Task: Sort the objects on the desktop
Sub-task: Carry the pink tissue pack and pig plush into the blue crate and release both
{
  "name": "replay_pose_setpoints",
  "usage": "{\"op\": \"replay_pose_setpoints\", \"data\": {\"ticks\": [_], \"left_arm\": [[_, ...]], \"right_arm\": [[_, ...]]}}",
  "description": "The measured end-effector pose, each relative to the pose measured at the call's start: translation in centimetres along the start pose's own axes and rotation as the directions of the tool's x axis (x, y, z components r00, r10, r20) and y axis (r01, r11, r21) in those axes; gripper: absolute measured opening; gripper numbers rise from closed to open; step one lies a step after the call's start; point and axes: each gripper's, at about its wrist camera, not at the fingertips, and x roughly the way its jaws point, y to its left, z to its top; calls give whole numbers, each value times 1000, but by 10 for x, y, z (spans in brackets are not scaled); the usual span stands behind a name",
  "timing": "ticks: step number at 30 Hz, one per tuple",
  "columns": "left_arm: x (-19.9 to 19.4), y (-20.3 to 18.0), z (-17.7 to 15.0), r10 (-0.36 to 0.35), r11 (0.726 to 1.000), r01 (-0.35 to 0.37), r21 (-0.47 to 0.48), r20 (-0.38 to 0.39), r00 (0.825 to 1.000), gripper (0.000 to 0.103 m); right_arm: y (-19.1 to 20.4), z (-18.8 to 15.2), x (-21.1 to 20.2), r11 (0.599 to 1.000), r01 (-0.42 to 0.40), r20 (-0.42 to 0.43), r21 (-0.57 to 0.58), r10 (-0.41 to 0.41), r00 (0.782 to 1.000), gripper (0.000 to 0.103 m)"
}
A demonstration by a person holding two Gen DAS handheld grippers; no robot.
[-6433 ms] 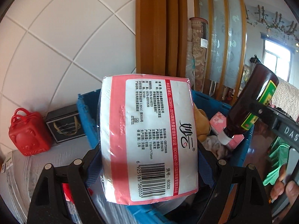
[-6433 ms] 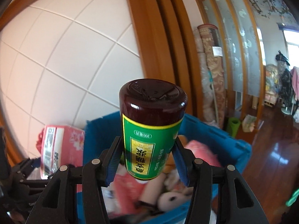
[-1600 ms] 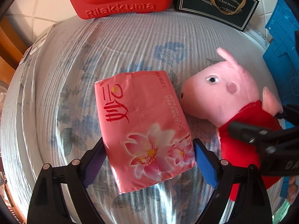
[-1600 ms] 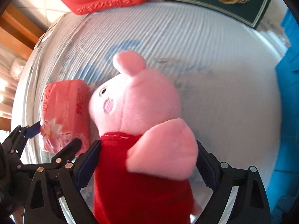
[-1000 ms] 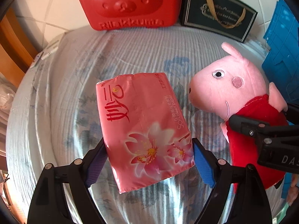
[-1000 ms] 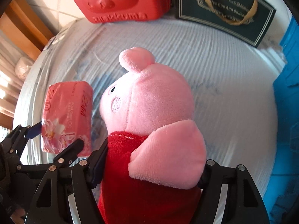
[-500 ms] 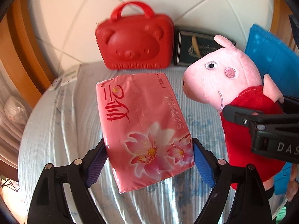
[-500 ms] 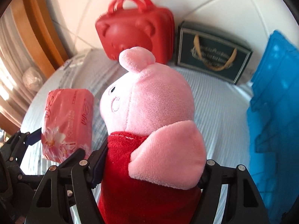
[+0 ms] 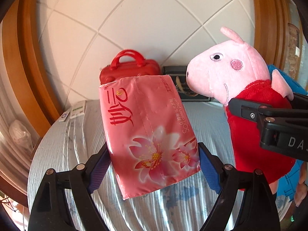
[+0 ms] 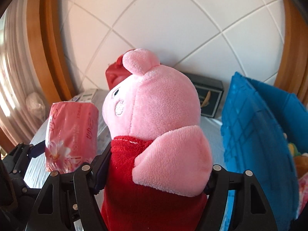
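My left gripper [image 9: 154, 163] is shut on a pink tissue pack [image 9: 148, 127] with a flower print and holds it above the striped cloth table [image 9: 73, 144]. The pack also shows in the right wrist view [image 10: 71, 134], at the left. My right gripper [image 10: 154, 171] is shut on a pink pig plush toy [image 10: 154, 134] in a red dress, held upright above the table. The toy also shows in the left wrist view [image 9: 240, 88], to the right of the pack, with the right gripper's black body clamped across its dress.
A red bear-shaped case [image 9: 130, 69] and a dark gift box [image 10: 209, 98] stand against the tiled wall. A blue crate [image 10: 258, 127] with several toys inside stands at the right. Small white items [image 9: 77, 109] lie at the table's left edge. Wooden frames flank the wall.
Both grippers have risen and tilted up from the table, carrying the tissue pack and the pig toy. The wall and the blue crate have come into view.
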Motion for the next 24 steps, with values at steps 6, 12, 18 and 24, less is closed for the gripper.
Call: {"op": "replay_pose_setpoints", "data": {"ticks": [6, 12, 18, 24], "left_arm": [[-34, -29, 8, -33, 999, 31, 28, 72, 997, 85], [-57, -64, 21, -76, 996, 69, 56, 131, 988, 85], [-74, -108, 42, -123, 991, 110, 78, 186, 975, 85], [-83, -160, 65, -165, 983, 142, 114, 234, 958, 85]], "right_arm": [[-22, -4, -47, 998, 45, 69, 31, -47, 996, 73], [-53, -4, -93, 995, 84, 139, 62, -92, 986, 73], [-96, 2, -137, 987, 136, 203, 87, -151, 967, 73], [-153, 16, -166, 981, 151, 224, 119, -175, 959, 73]]}}
